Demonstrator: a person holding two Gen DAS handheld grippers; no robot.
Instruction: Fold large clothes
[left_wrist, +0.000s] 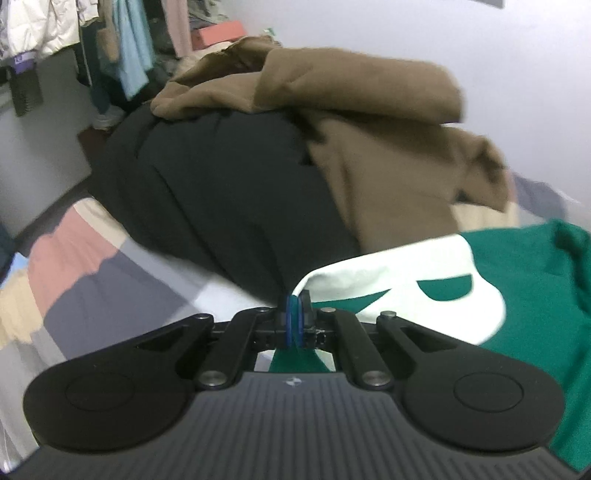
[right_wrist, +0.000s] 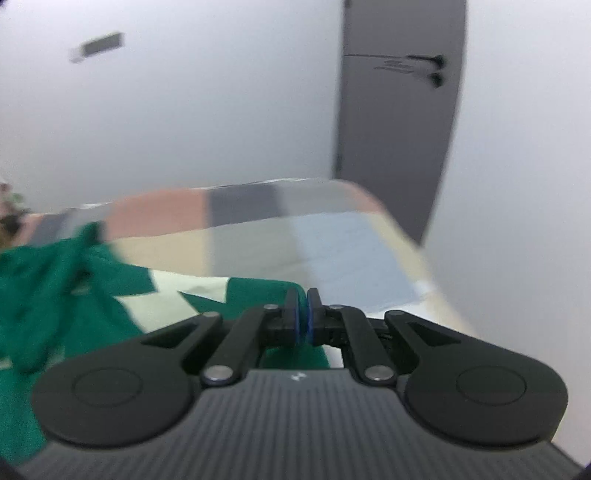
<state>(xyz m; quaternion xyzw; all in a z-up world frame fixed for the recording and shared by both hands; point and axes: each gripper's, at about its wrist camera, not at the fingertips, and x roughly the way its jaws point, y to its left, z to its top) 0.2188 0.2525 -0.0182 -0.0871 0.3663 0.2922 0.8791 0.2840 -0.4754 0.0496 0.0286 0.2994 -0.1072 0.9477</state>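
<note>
Both grippers were pinched shut on the green-and-white garment: the left gripper on 1 edge, the right gripper on another. It hung between them over the patchwork bed, likely to spread it flat, beside the brown coat and black garment.

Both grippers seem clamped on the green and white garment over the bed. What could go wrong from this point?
1. The left gripper and right gripper each pinch only an edge of the green and white garment, so the cloth may slip out.
2. The brown garment and black garment lie piled close behind, so the green one could snag or drag them.
3. The right gripper sits near the edge of the bed, so loose fabric could slide off.
</note>
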